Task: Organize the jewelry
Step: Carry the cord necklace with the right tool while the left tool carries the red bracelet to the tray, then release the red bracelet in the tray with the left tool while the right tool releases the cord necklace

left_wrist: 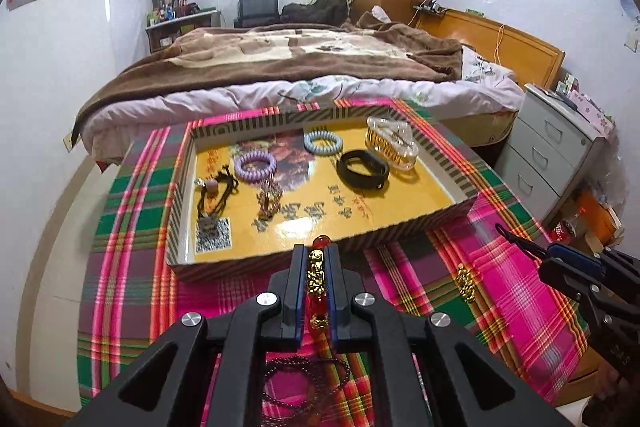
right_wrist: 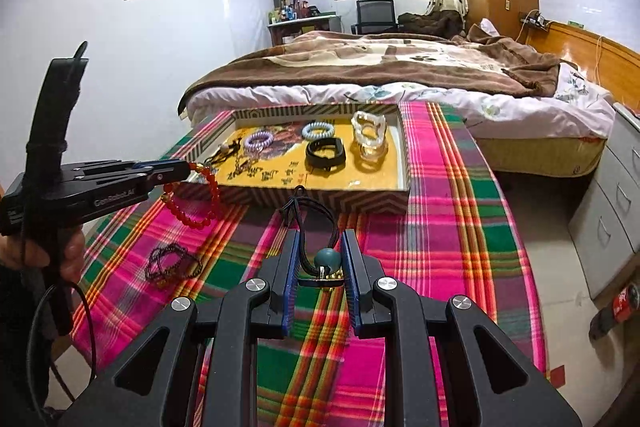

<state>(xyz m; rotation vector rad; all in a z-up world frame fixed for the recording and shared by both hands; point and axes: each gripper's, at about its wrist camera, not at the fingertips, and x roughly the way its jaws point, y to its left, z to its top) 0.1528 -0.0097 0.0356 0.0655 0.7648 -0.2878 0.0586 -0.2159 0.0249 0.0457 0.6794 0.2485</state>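
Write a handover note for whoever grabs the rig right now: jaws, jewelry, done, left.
Left gripper: shut on the red bead bracelet, held up near the tray's front-left corner.
Right gripper: jaws around the black cord necklace with its teal bead, in front of the tray; a firm pinch cannot be confirmed.
Tray: already holds the purple coil tie, blue coil tie, black band, clear bangles and other pieces on the left.
Left on the plaid cloth: dark bead strand and gold bracelet.
Next, probably: drop both held pieces into the tray, then collect those two.
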